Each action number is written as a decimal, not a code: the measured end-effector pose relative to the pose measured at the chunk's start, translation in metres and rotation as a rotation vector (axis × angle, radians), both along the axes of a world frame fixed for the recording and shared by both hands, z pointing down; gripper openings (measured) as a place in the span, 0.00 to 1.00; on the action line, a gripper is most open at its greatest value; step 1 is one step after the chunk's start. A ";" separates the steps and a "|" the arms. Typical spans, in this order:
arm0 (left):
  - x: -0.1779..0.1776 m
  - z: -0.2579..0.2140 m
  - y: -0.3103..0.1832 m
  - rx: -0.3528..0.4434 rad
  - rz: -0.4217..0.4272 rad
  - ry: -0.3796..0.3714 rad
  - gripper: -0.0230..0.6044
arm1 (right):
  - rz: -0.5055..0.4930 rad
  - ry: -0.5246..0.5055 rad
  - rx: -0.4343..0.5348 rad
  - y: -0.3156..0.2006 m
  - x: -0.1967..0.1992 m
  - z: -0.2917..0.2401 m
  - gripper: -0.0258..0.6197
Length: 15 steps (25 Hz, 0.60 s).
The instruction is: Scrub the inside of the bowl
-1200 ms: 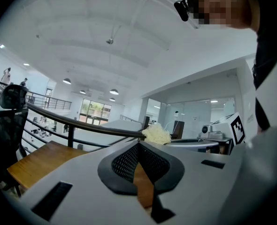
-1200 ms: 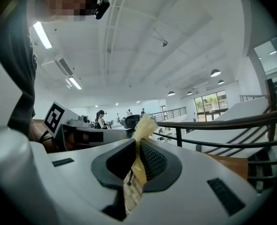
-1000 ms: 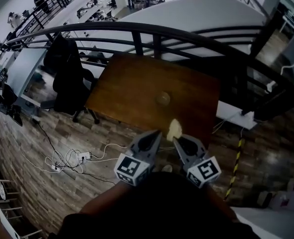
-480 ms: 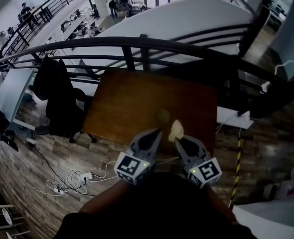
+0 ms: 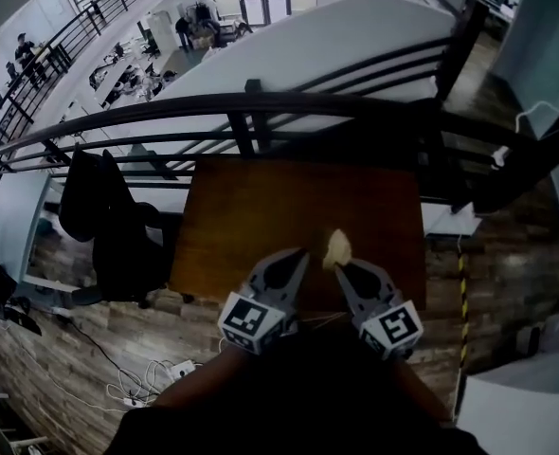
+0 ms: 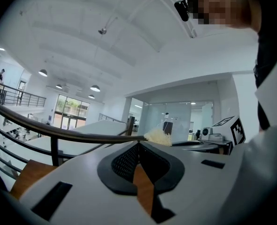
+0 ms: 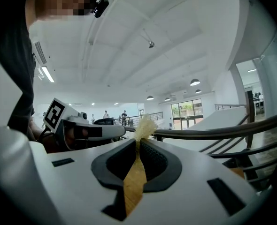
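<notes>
Clamped between the jaws of the right gripper (image 5: 340, 265): a pale, fibrous scrub pad (image 5: 336, 246), standing out past the tips like a tuft. Pressed together on nothing at the left gripper (image 5: 301, 252), with only bare wood showing through the slit under its pads. Held side by side, both, close in front of the body, pointing almost level across the near edge of the brown wooden table (image 5: 261, 211) toward the dark railing (image 5: 261, 107) beyond.

No finding the bowl in any view: nothing round on the bare stretch of tabletop, and only ceiling, railing and the neighbouring gripper along either pair of jaws. Judging by the task, probably low and ahead on the table, perhaps covered by the pad or the gripper heads, though impossible to confirm.

Key relation for the coming move, then: pad aimed outward, work surface underneath. Calls for tipping the right tips down toward the tabletop before any scrubbing. Calls too for opening the left, equally near and free, to steady the rim. No scrubbing under way yet.
</notes>
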<state>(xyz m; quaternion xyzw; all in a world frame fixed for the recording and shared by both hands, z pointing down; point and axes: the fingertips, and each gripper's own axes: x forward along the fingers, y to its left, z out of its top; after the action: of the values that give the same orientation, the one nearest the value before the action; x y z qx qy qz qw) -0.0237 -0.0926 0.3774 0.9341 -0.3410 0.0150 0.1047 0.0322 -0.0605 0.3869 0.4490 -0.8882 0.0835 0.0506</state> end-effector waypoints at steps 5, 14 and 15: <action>-0.019 0.009 -0.012 -0.020 0.029 0.011 0.04 | 0.029 0.012 -0.017 -0.010 -0.019 0.006 0.10; -0.028 0.025 -0.040 -0.057 0.038 0.007 0.04 | 0.056 0.028 -0.055 -0.040 -0.011 0.021 0.10; -0.028 0.026 -0.044 -0.055 0.037 0.005 0.04 | 0.056 0.032 -0.057 -0.044 -0.007 0.022 0.10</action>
<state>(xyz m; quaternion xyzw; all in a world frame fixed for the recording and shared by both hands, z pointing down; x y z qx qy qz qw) -0.0522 -0.1364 0.4032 0.9370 -0.3229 0.0240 0.1310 0.0249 -0.1049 0.4088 0.4733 -0.8716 0.1030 0.0755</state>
